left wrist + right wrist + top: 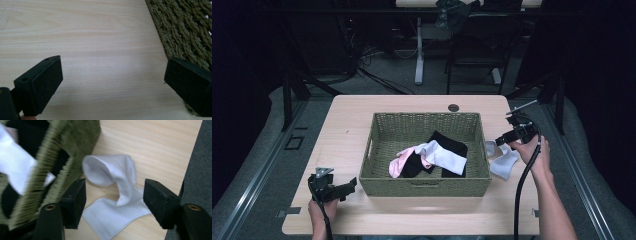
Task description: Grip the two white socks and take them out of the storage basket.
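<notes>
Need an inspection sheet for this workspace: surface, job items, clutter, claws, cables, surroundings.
Surface: light wooden table, round grommet hole near its far edge.
Job's things: olive woven rectangular basket holding a white sock, a pink sock and black socks; another white sock lies on the table just right of the basket.
Clutter: nothing seen.
Grippers: left claw open, near the basket's front left corner, empty; right claw open, jaws astride the outside white sock.
Cables: black cable trails from the right claw along the forearm.
Surroundings: dark room, grey floor, table legs and floor cables beyond.
</notes>
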`<state>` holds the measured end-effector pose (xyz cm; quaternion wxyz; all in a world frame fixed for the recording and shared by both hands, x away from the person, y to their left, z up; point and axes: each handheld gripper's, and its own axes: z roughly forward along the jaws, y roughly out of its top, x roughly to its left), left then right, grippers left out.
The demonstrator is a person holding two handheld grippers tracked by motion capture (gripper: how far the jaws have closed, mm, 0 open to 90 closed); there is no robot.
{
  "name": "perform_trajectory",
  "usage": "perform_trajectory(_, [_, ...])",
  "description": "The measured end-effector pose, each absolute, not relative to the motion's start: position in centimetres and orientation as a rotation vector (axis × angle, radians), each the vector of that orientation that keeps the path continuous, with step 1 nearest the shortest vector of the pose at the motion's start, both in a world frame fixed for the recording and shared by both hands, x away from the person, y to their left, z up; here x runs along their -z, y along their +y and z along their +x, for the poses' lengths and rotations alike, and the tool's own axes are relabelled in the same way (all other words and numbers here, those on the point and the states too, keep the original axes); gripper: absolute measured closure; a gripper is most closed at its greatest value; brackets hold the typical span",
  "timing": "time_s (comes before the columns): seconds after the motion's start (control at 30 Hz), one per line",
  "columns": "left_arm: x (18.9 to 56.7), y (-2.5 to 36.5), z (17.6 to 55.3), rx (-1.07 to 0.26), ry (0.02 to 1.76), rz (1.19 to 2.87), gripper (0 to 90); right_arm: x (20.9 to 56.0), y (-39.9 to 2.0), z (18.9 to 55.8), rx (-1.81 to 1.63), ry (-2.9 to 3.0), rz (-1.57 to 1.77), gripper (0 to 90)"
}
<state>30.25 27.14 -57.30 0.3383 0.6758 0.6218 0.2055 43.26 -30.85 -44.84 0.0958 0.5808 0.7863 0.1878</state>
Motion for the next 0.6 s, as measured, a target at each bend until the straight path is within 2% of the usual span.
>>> perform_trajectory(0.03, [57.3,27.2,30.2,-0.535,1.62,1.759,1.7,43.6,-30.4,43.0,-0.579,2.336,1.69,26.7])
perform_trajectory(0.3, [57.3,27.1,30.3,-0.535,1.619,1.758,1.7,39.2,-27.4,42.6,-0.641,2.398,1.569,17.5])
perform_trajectory(0.6, [57.3,27.2,30.3,-0.528,1.622,1.763,1.7,38.0,-22.3,43.2,-0.674,2.507,1.443,9.1])
